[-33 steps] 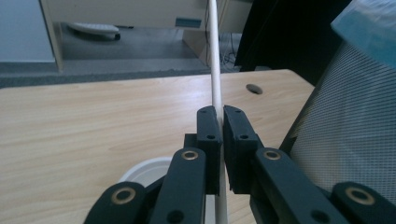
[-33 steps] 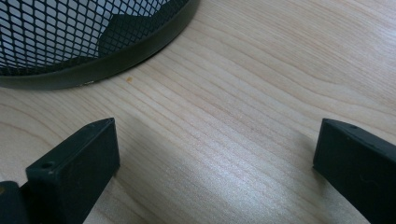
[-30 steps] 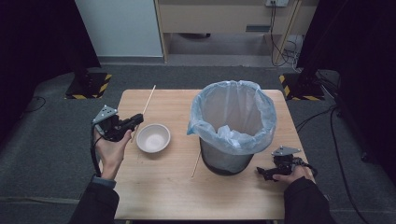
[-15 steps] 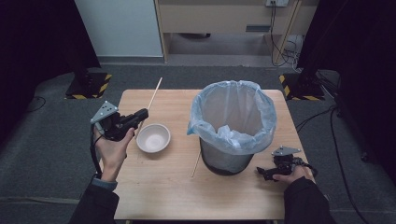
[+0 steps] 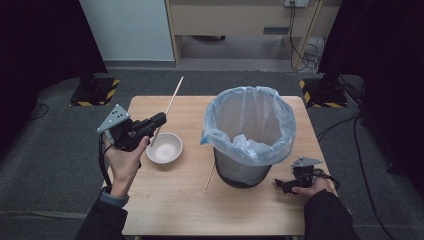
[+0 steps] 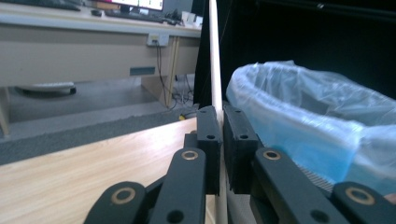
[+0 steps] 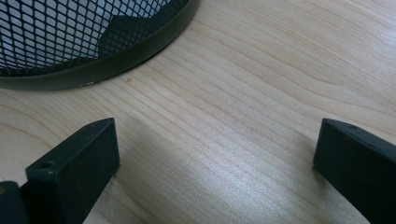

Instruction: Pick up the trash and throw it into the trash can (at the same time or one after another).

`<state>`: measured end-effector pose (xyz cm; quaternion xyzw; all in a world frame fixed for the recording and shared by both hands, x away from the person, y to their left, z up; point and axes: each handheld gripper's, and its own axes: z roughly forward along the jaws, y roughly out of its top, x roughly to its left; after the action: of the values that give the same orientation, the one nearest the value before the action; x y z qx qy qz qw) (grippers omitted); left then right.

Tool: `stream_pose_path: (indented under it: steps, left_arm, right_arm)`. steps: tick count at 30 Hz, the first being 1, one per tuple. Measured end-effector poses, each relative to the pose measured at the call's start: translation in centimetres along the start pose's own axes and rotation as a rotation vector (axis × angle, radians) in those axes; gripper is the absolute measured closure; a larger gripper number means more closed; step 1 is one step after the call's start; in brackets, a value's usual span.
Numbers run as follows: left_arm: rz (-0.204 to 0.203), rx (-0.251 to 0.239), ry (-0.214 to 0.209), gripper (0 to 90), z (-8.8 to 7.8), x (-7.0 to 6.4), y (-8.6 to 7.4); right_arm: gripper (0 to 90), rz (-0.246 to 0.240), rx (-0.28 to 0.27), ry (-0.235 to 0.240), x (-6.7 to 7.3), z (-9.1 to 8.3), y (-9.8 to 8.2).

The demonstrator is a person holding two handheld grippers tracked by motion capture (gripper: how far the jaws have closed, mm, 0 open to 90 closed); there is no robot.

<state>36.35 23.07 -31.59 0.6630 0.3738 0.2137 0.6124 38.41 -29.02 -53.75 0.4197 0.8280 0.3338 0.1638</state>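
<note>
My left gripper (image 5: 159, 119) (image 6: 220, 116) is shut on a thin wooden stick (image 5: 173, 96) (image 6: 214, 56), held in the air over the table's left side. The stick runs from above the white bowl (image 5: 164, 148) up and away past the table's far edge. In the left gripper view it stands upright between the closed pads, with the blue-lined bin (image 6: 317, 121) to the right. My right gripper (image 5: 278, 184) (image 7: 217, 140) rests on the table at the front right, open and holding nothing, beside the base of the mesh bin (image 7: 70, 37).
The black mesh bin with a blue plastic liner (image 5: 250, 127) stands in the middle right of the wooden table (image 5: 170, 210). A second thin stick (image 5: 210, 175) lies on the table at the bin's left foot. Dark floor surrounds the table.
My left gripper has risen and shifted a little to the right with the stick in it; the stick's far end swung along. The right hand has stayed put.
</note>
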Motion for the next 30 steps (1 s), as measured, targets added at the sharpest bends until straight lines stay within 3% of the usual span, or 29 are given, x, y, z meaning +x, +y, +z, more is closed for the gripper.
stream_pose_path:
  steps: [5, 30]
  left_arm:
    - [0.003, -0.04, -0.019, 85.5, 0.1, -0.7, 1.4]
    - [0.072, -0.038, -0.106, 85.5, 5.4, -5.2, 4.8]
  right_arm:
    - [0.5, 0.005, -0.002, -0.001, 0.0, 0.0, 0.0]
    - [0.5, 0.009, -0.004, -0.003, 0.1, 0.0, 0.0]
